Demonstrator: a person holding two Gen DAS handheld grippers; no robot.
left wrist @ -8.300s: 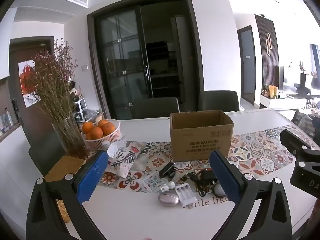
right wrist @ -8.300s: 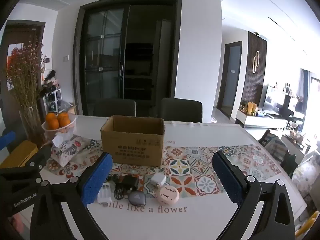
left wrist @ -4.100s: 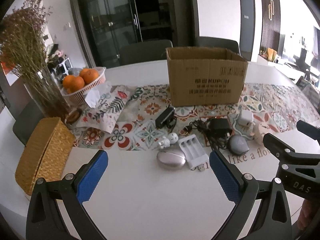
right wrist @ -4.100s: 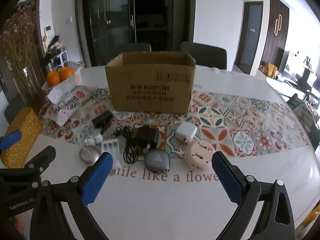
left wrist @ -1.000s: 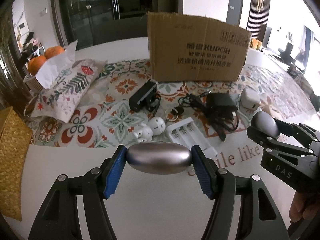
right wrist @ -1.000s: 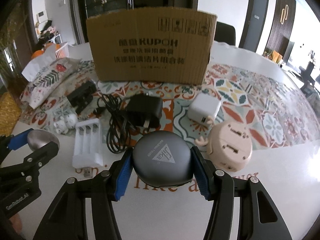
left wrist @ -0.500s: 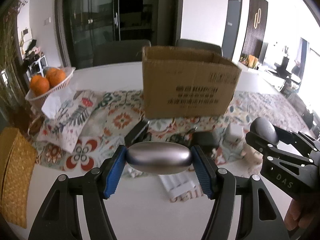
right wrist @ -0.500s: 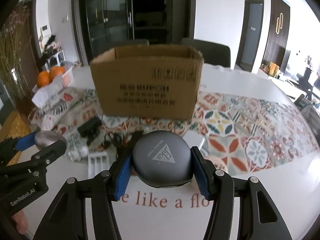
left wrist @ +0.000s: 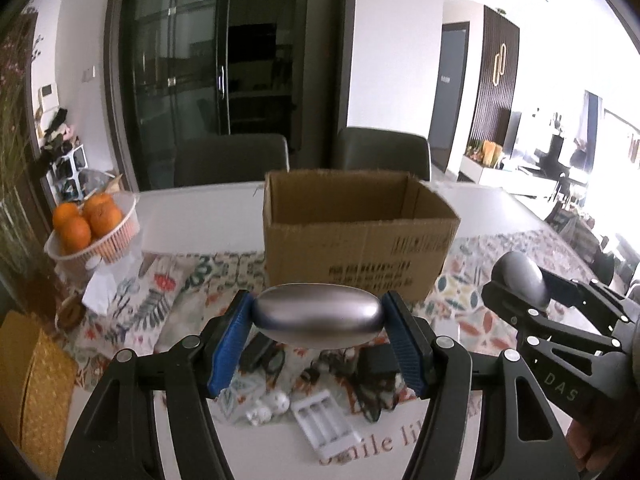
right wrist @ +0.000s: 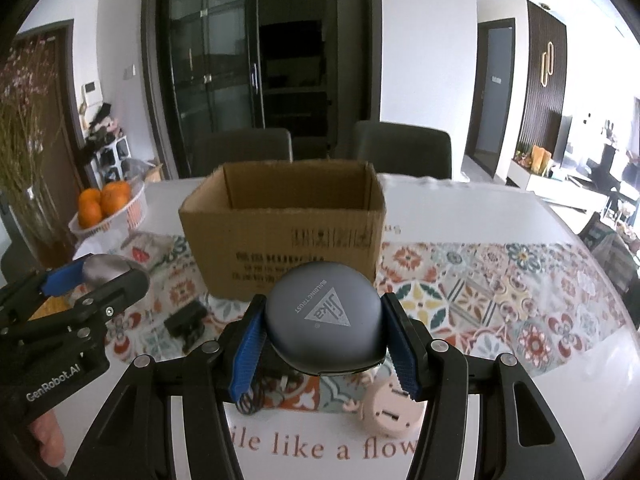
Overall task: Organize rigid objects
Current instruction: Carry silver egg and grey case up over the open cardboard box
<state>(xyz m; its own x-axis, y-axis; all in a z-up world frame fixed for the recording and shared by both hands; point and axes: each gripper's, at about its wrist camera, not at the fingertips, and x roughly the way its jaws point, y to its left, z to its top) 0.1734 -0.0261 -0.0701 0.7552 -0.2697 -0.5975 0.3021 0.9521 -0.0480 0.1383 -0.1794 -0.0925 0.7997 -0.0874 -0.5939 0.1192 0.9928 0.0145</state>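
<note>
Home dining room; fruit basket (left wrist: 96, 236); dining chairs (right wrist: 244, 148)

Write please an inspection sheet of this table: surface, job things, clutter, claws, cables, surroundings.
Surface: white table with patterned runner.
Job things: open box; silver oval and grey case both lifted; pink round thing, battery holder, black adapter lie on the table.
Clutter: orange basket, tissue pack, woven box.
Claws: left claw shut on the oval; right claw shut on the case.
Cables: black cord, tangled.
Surroundings: two chairs, glass doors.
</note>
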